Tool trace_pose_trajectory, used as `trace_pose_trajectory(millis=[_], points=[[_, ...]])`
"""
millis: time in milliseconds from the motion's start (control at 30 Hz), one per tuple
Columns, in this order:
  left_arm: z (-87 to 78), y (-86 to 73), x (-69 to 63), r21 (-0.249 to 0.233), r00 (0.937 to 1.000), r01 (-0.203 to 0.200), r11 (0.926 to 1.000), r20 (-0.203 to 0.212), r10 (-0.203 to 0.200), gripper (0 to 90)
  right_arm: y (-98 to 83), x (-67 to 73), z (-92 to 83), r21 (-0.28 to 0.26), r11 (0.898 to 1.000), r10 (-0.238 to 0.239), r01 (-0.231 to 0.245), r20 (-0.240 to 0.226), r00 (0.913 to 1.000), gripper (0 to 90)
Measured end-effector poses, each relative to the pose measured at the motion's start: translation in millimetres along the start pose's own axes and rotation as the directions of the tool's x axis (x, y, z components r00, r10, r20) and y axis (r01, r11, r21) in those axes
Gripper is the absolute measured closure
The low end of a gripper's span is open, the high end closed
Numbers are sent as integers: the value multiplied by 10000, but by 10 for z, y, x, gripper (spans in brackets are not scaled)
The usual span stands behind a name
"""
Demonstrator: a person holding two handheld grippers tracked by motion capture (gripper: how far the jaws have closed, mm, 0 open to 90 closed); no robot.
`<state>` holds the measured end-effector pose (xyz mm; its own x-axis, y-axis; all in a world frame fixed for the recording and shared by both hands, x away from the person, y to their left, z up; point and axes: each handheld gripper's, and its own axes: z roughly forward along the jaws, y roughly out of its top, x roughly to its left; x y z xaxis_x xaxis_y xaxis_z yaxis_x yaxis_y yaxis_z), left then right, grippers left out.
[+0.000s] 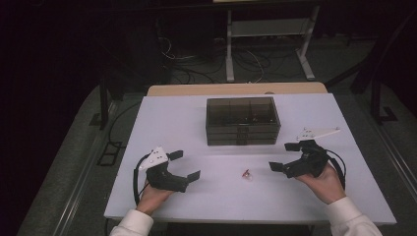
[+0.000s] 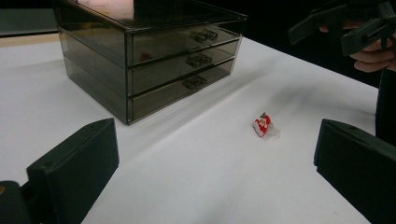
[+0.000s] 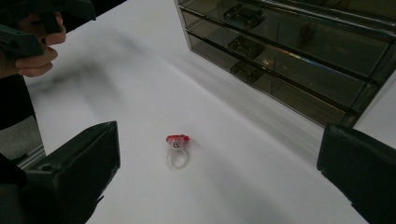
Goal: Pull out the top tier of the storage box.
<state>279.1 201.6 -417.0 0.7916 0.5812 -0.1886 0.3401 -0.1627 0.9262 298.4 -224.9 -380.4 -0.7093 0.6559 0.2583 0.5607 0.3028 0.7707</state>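
Lying on the white table [image 1: 196, 123], between both grippers and in front of the smoky drawer box [image 1: 242, 120], a small ring [image 1: 246, 174] with a red top and a clear band. Well apart from the box, not touching it. Both grippers resting low at each side, left gripper [image 1: 185, 165] and right gripper [image 1: 283, 156], jaws spread wide on both, nothing held in either.

Judged as the step in hand: picking up the ring, probably for one of the three drawers [image 2: 187, 60], all closed now.

Advice for doing it well:
- Choosing one gripper only; in the right gripper view the ring [image 3: 177, 148] sits almost centred between the jaws, so the right one seems better placed.
- Coming down slowly, with the jaw tips just above the table, not scraping it.
- Closing across the red top or across the band, not on the edge, because such a light, smooth thing probably slips or flips away.
- Pressing gently; a thin plastic band may bend.
- Keeping the left gripper free for the drawer handle [image 2: 198, 59], pulling straight out, holding the box steady if it slides.
- Lifting only after the grip looks firm.
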Motion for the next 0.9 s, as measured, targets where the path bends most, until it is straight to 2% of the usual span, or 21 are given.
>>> trace_pose_trajectory(millis=[433,900], points=[[8,-11,-14,98,9998,-107,9999,178,105,0,116,-14,124,-21,10000,69,-69,-129,9999,0],[-17,-7,-7,-18,9999,-95,10000,127,95,0,212,-38,260,-189,9993,308,-314,-337,9990,0]])
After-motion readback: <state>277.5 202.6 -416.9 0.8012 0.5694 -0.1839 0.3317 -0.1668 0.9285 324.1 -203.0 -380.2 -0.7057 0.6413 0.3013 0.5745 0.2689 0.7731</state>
